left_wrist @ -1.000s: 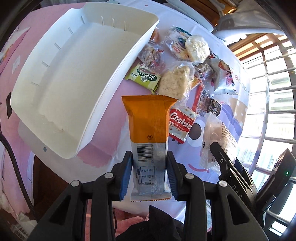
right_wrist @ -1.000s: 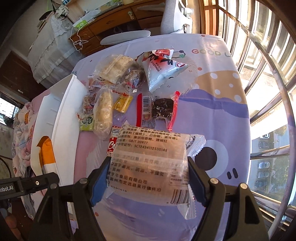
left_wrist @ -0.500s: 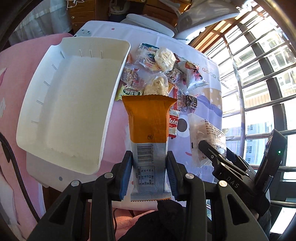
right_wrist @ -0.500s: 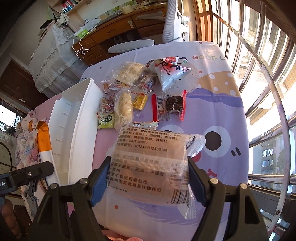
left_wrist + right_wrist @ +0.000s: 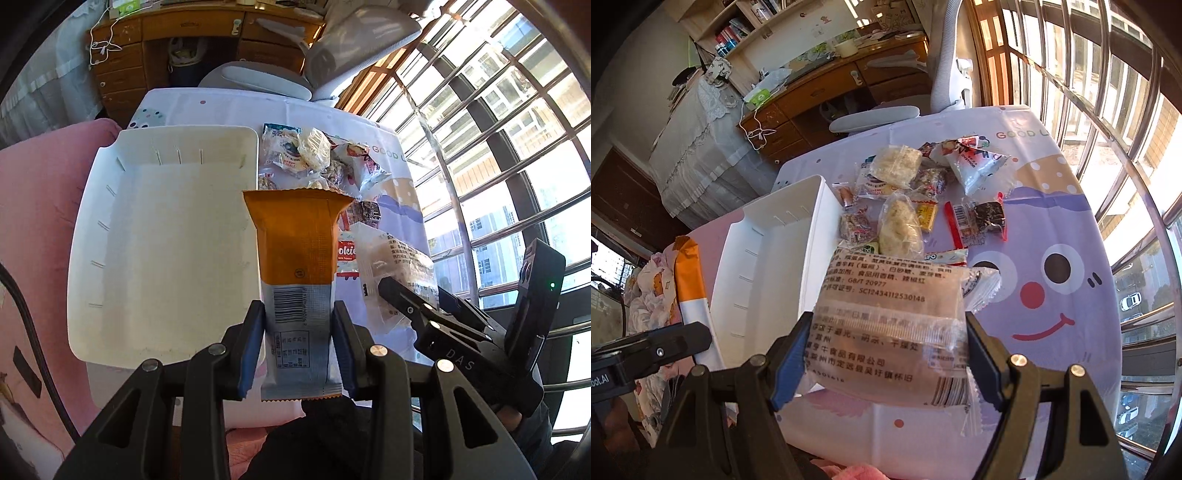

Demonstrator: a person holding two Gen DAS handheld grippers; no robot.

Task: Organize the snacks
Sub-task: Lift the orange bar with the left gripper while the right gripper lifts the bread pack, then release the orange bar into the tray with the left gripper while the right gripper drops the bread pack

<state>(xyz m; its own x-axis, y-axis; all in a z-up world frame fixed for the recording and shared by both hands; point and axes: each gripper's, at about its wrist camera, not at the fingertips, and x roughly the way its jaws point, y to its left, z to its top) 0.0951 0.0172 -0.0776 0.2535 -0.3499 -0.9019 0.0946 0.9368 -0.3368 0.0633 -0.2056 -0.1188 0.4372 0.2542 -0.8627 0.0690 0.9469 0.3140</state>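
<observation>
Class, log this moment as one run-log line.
left gripper: shut on orange packet | right gripper: shut on clear packet | white bin: empty | snack pile: on table

White rectangular plastic tray (image 5: 162, 240) at worktop (image 5: 1071, 229) left edge; heap of wrapped snack packets (image 5: 916, 199) just beside its right wall, mid-worktop.

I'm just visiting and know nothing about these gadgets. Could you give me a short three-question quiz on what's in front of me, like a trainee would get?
1. True or false: the white bin already holds snacks.
2. What does the left gripper hold: A) a red cookie packet, B) an orange and silver packet, C) nothing?
3. Fill in: the right gripper grips a clear packet printed with black ____.

Key
1. False; its floor is bare, and the snack pile lies beside it on the tablecloth.
2. B.
3. Text.
</observation>
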